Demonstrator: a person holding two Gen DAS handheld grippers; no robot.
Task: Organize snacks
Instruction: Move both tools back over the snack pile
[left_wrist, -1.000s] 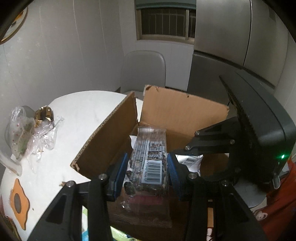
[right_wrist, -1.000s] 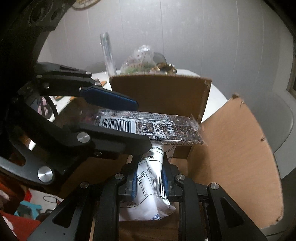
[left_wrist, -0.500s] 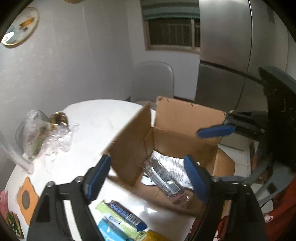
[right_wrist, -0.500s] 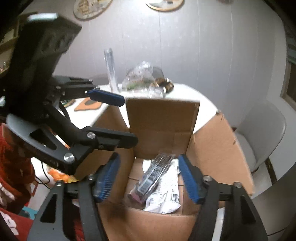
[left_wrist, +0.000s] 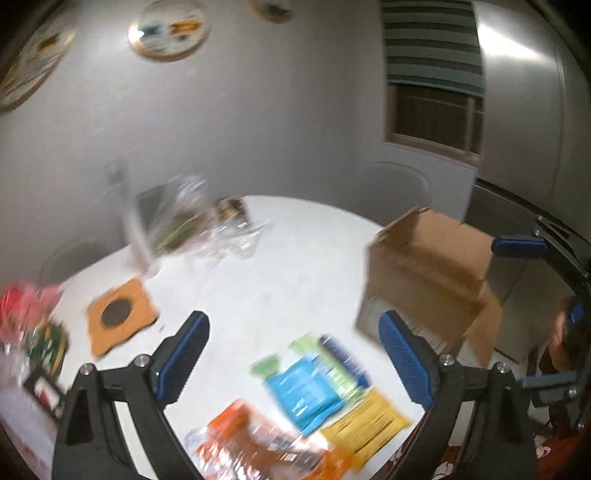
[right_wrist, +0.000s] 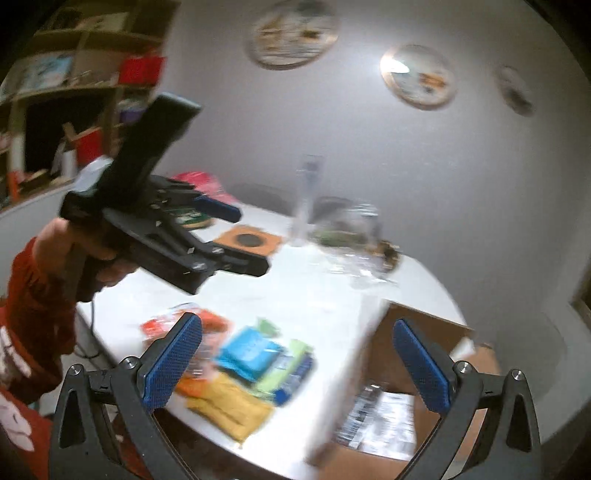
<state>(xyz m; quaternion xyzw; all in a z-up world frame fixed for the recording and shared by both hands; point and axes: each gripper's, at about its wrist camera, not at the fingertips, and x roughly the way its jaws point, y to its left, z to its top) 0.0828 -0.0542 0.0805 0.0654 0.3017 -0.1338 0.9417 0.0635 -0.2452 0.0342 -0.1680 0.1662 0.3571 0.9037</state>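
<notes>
— Now, state of the grippers?

— Left gripper (left_wrist: 291, 354): fingers spread wide, nothing between the blue pads (left_wrist: 183, 354). Right gripper (right_wrist: 297, 360): likewise parted, pads bare. Both hang above the round white table (left_wrist: 280, 266).

— Location of the snacks?

— A loose cluster near the table's front edge: blue packet (left_wrist: 303, 391) on top, touching a green packet (left_wrist: 332, 365), a yellow packet (left_wrist: 365, 421) and an orange packet (left_wrist: 251, 432) beside them. All blurred; labels unreadable.

— And the cardboard box (left_wrist: 428, 280)?

— It stands open at the table's right side, apart from the cluster. From the right wrist view, a white printed packet (right_wrist: 384, 421) lies inside on the bottom.

— Anything further?

— An orange coaster (left_wrist: 120, 317) with a dark centre to the left, and crumpled clear plastic bags (left_wrist: 207, 229) at the far side.
</notes>
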